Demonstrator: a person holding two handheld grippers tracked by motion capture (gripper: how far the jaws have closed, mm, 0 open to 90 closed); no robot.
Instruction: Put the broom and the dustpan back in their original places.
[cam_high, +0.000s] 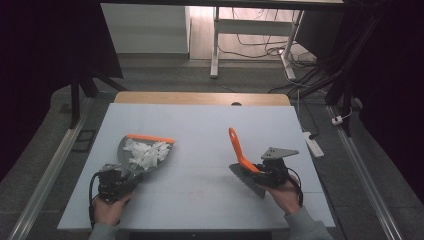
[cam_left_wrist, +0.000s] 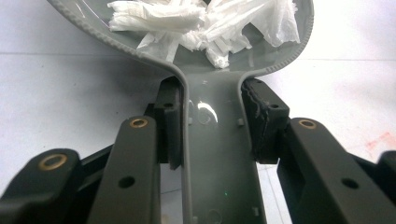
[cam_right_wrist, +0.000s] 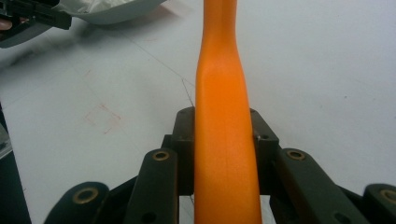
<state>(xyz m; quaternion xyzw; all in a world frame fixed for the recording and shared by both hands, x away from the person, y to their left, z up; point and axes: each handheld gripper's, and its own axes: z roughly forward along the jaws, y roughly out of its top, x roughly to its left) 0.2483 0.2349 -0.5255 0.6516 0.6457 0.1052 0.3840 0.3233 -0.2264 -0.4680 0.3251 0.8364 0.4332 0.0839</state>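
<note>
Left hand-held gripper (cam_left_wrist: 212, 140) clamps the paper-filled dustpan (cam_left_wrist: 212, 70); right hand-held gripper (cam_right_wrist: 224, 149) clamps the brush (cam_right_wrist: 224, 116).

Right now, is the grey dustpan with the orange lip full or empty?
Partly full: a heap of white shredded paper lies in the grey dustpan with the orange lip, which the left gripper clamps by its handle.
</note>
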